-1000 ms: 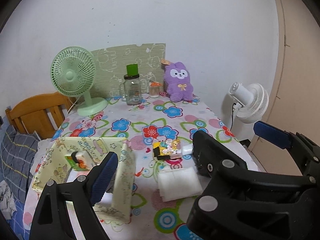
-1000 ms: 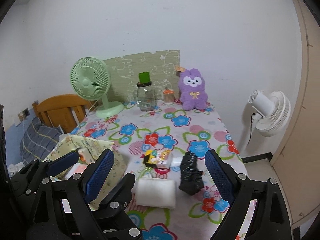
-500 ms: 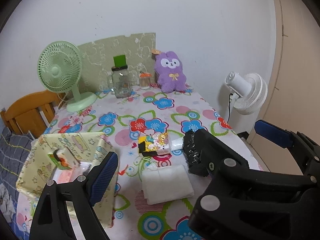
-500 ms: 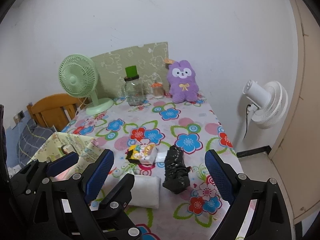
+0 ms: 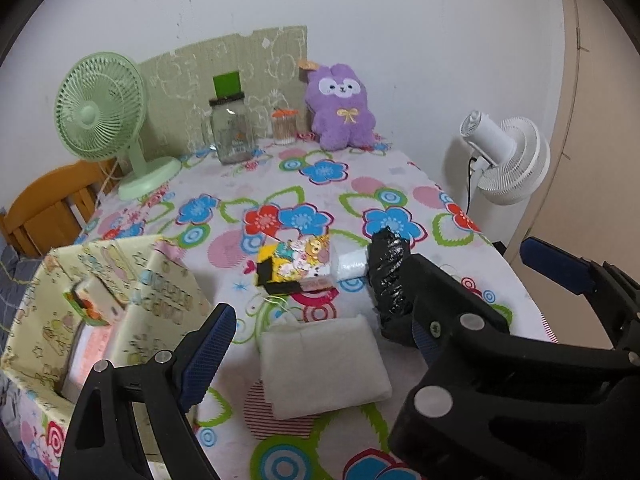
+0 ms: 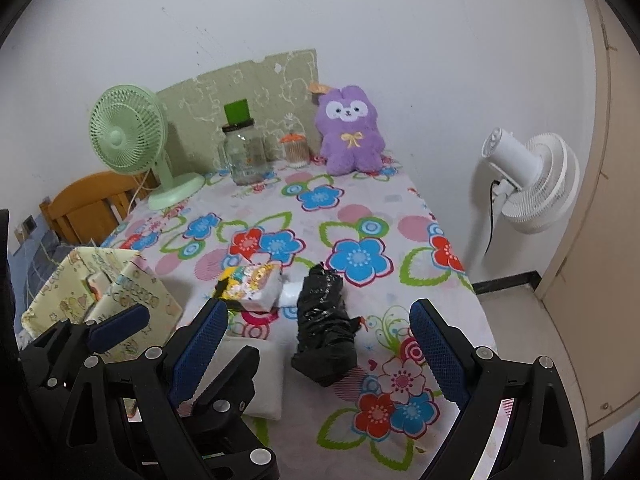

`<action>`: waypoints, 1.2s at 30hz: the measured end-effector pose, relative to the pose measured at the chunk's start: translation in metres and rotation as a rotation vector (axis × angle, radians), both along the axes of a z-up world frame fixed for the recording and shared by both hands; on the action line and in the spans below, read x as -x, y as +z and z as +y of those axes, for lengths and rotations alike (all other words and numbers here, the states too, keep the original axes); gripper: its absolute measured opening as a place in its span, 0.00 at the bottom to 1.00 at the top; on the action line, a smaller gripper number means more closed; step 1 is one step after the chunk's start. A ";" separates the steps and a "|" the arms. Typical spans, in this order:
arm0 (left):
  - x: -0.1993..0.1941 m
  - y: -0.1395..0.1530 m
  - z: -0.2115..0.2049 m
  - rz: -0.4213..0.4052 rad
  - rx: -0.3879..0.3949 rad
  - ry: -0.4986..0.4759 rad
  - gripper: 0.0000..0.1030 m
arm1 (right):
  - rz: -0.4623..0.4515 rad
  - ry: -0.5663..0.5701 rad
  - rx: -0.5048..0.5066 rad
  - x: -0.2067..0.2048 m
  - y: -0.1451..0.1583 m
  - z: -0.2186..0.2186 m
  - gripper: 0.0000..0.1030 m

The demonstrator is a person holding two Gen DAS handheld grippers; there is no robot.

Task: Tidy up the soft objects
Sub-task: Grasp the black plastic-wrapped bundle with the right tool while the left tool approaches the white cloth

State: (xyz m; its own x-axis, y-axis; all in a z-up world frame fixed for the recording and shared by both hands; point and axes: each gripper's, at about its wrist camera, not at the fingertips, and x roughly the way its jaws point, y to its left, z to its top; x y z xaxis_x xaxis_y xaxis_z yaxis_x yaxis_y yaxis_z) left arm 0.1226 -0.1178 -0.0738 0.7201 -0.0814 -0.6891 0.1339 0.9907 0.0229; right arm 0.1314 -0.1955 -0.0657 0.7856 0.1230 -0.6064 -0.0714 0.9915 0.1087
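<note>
At the table's (image 6: 360,208) left edge stands a yellow fabric box (image 5: 168,288); beside it the left hand-held gripper (image 5: 320,344), jaws apart, hangs over a white folded pad (image 5: 324,368). The right hand-held gripper (image 6: 320,344), also apart and empty, frames a crumpled black bag (image 6: 324,332), partly hiding the pad. A cartoon-print pack (image 6: 252,284) lies just beyond.

Counter (image 6: 360,216) rear: desk fan (image 6: 128,136) left, jar (image 6: 244,156) middle, plush toy (image 6: 350,132) right.
Counter front: box (image 5: 132,292) left; folded cloth (image 5: 324,368), sticker pack (image 5: 296,264), wrapped bundle (image 6: 324,320) right of it.
Beside counter, right: standing fan (image 6: 528,176).
</note>
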 end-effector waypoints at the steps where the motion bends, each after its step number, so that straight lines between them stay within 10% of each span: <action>1: -0.002 -0.002 -0.001 0.004 -0.002 0.003 0.89 | 0.004 -0.001 0.001 -0.002 -0.002 -0.001 0.91; 22: -0.045 -0.052 0.000 0.110 -0.045 0.052 0.88 | 0.114 0.006 0.038 -0.052 -0.053 0.001 0.82; 36: -0.044 -0.060 0.005 0.119 -0.037 0.036 0.89 | 0.218 0.003 -0.002 -0.070 -0.080 0.002 0.47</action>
